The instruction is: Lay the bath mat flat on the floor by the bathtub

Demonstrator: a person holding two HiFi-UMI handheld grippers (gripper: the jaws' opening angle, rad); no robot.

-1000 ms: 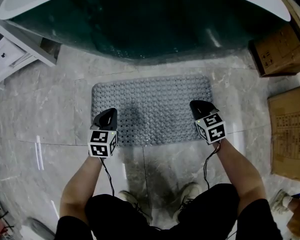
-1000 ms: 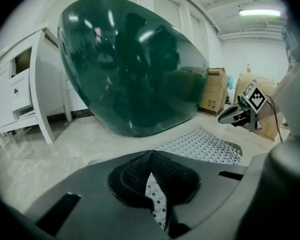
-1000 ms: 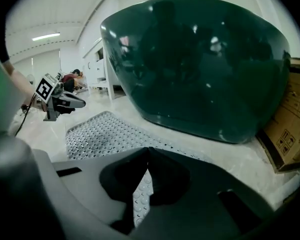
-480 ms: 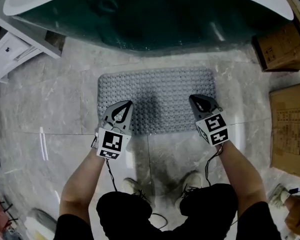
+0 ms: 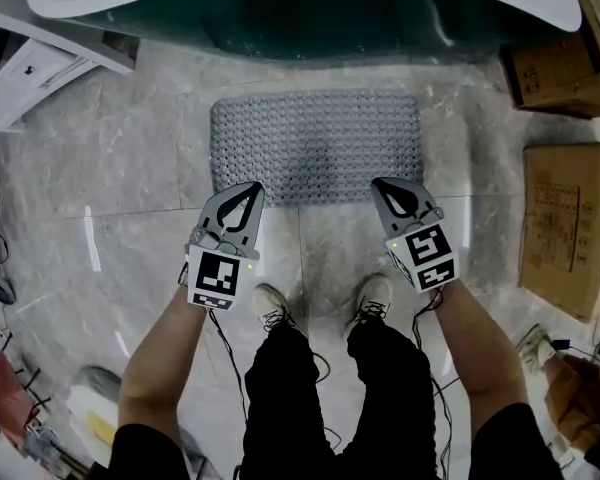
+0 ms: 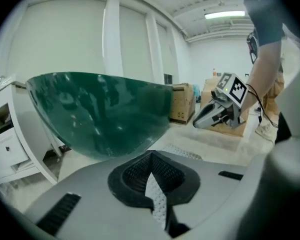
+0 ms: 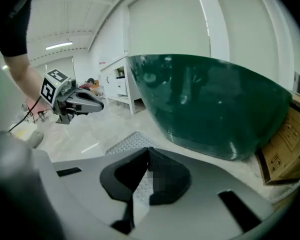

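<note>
**Stone floor point(image 5: 130, 188), bath mat point(image 5: 315, 148) down**

It lies flat, its long edge along the bathtub point(image 5: 310, 18), where wet feet land. My left tongs point(image 5: 248, 190) and right tongs point(image 5: 382, 186) hang by its near edge, both closed on nothing. The job looks finished.

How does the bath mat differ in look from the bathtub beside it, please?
The bath mat is grey, studded and rectangular; the bathtub is dark green, glossy and curved. The bath mat lies flat; the bathtub stands tall. Both rest on the floor.
</note>
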